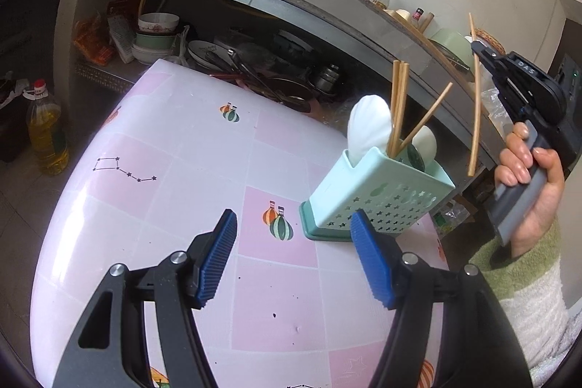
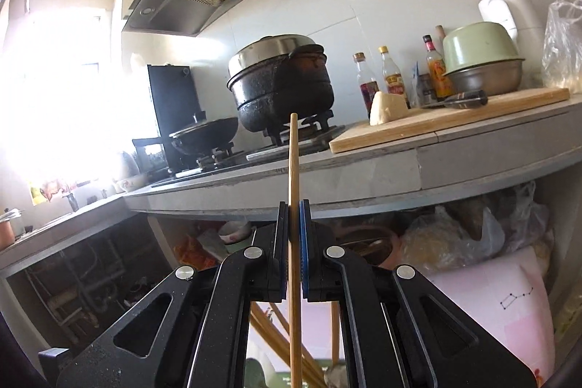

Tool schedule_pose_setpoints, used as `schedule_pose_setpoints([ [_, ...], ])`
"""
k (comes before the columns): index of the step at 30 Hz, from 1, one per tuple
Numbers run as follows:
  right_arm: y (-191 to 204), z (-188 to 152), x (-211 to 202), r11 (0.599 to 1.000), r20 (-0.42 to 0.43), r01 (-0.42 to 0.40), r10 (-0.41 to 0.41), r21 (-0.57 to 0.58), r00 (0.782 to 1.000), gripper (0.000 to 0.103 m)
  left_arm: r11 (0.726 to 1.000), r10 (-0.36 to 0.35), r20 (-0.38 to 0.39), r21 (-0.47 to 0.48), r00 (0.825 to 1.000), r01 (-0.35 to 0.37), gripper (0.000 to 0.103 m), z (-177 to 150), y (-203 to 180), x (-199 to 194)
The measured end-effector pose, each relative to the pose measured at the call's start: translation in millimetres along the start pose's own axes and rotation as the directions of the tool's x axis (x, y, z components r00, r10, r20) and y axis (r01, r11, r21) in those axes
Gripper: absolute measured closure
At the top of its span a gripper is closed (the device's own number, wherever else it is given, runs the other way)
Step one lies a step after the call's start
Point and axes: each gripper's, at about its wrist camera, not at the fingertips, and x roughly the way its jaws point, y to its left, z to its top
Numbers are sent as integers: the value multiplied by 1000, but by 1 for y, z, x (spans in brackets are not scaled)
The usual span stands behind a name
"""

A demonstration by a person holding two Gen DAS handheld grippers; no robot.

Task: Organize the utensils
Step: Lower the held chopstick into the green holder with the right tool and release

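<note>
While the right gripper [image 2: 294, 217] pinches a single chopstick [image 2: 294, 170] upright, just right of and above the mint utensil holder [image 1: 378, 195], the left gripper [image 1: 294, 250] stands spread and empty over the pink table [image 1: 182, 148], just in front of that holder.

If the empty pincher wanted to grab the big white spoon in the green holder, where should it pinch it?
Probably pinch the white spoon on its broad bowl, sticking up above the holder, coming down from above. Its handle is buried inside, and chopsticks crowd its right side, so the left gripper should approach from the left.
</note>
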Motion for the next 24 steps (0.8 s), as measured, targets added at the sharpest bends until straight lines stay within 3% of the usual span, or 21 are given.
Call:
schedule_pose_setpoints([
  [10, 11, -24, 53, 990, -73, 80, -89, -116, 993, 99, 999, 27, 12, -43, 1000, -27, 40, 3, 20, -1],
  [15, 10, -28, 52, 980, -51, 111, -121, -164, 991, 98, 998, 24, 8, -51, 1000, -24, 40, 3, 24, 1],
  [24, 19, -35, 38, 960, -44, 98, -113, -264, 993, 98, 998, 23, 10, -51, 1000, -22, 40, 5, 23, 2],
])
